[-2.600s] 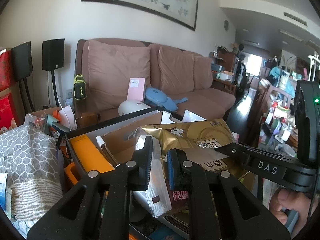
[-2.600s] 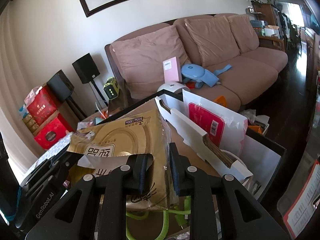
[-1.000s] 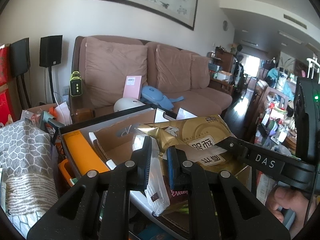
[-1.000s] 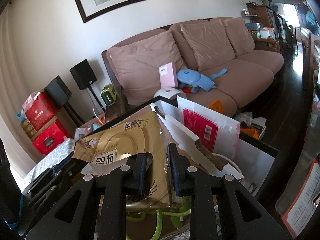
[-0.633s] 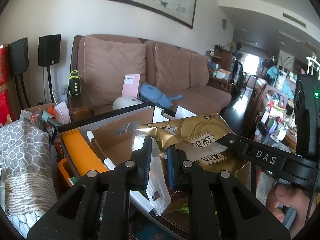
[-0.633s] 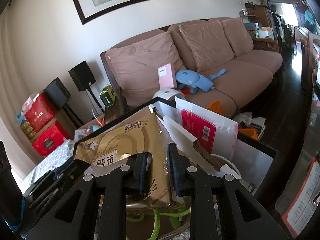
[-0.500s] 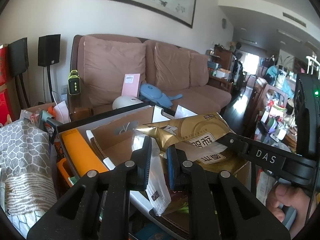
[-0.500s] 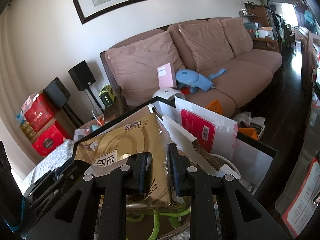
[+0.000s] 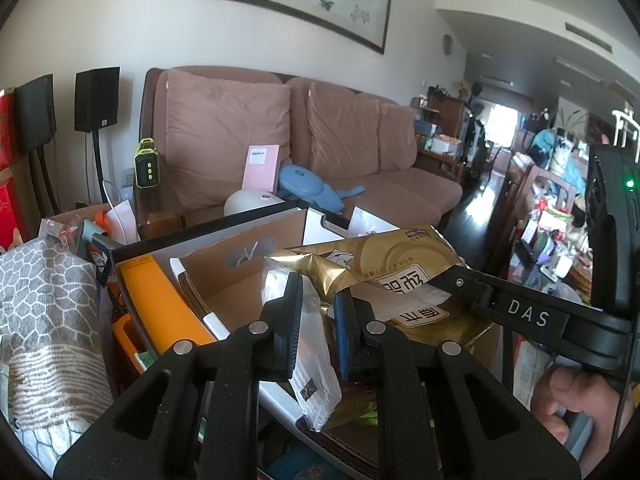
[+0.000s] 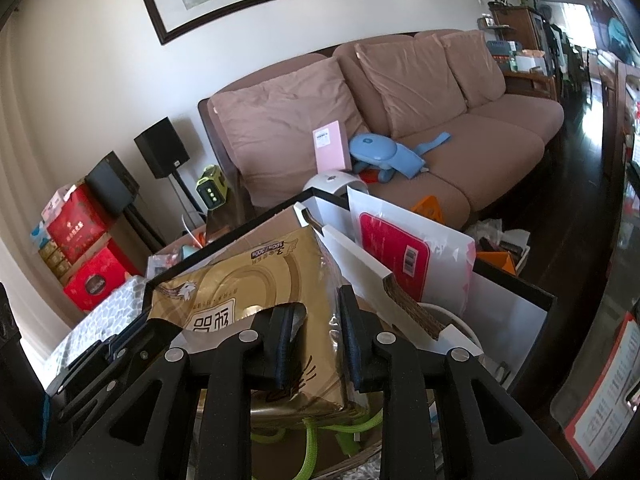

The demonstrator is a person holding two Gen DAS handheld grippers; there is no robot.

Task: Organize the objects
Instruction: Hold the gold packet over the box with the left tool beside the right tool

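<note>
A gold tissue pack (image 9: 400, 260) hangs over an open black box (image 9: 200, 232), held at both ends. My left gripper (image 9: 318, 300) is shut on the pack's crumpled clear-and-gold end flap. My right gripper (image 10: 318, 312) is shut on the opposite end of the gold tissue pack (image 10: 248, 280). In the left wrist view the right gripper's black arm (image 9: 520, 312) reaches in from the right, with a hand (image 9: 560, 400) on its handle. The left gripper's body (image 10: 100, 356) shows at the lower left of the right wrist view.
The box holds a cardboard insert (image 9: 240, 272), an orange folder (image 9: 156, 300), a white bag with a red label (image 10: 396, 256) and a green cord (image 10: 312, 440). Behind it is a sofa (image 9: 360, 140). A grey patterned cloth (image 9: 44, 300) lies left, and red boxes (image 10: 80, 240) are stacked by the speakers.
Since the oldest frames both grippers and the pack have drifted slightly against the box. Over the last second nothing has visibly moved.
</note>
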